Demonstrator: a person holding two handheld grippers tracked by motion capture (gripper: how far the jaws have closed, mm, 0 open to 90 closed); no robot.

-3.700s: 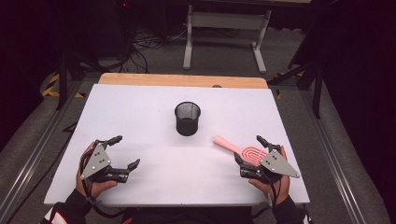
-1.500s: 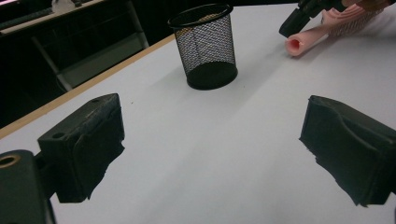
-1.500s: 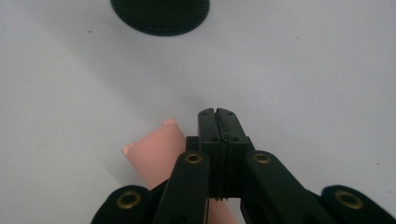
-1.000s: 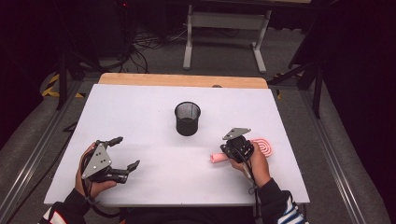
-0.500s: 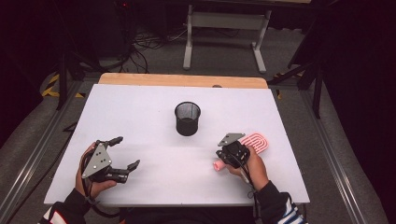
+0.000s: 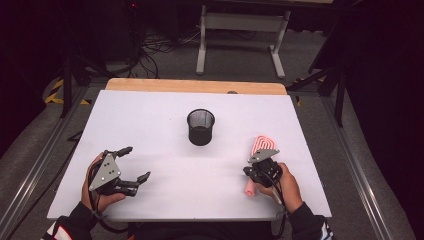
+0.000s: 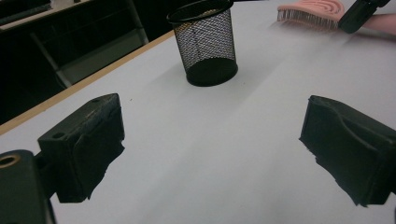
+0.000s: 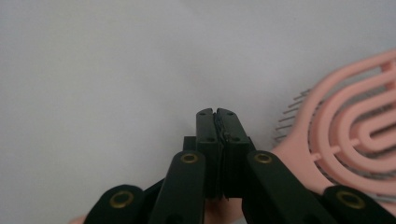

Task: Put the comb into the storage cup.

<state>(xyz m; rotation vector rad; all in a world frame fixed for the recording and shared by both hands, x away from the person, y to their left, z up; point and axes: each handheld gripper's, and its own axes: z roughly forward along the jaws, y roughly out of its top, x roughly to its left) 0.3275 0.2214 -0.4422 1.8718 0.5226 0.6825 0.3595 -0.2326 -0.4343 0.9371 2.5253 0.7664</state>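
Surface: white tabletop (image 6: 165, 125) with a wooden strip along its far edge, set in a dark room; a metal stand and loose cables on the floor beyond.

Item 1, black mesh pen cup (image 6: 200, 127): upright and apparently empty, the landmark here, standing at mid-table. Probably the receptacle for the brush.

Item 2, pink vented hairbrush (image 6: 262, 146): lies flat on the tabletop, nearer the person and to the right of the cup, head toward the far edge, handle toward the person, partly under the right gripper.

Item 3, right gripper (image 6: 260, 169): over the brush handle, on the near-right side of the cup. Jaws pressed together, with nothing seen between them; the brush sits just beside them, so it does not look gripped.

Item 4, left gripper (image 6: 134, 165): near-left of the cup, jaws spread wide and empty, seemingly parked clear of the work.
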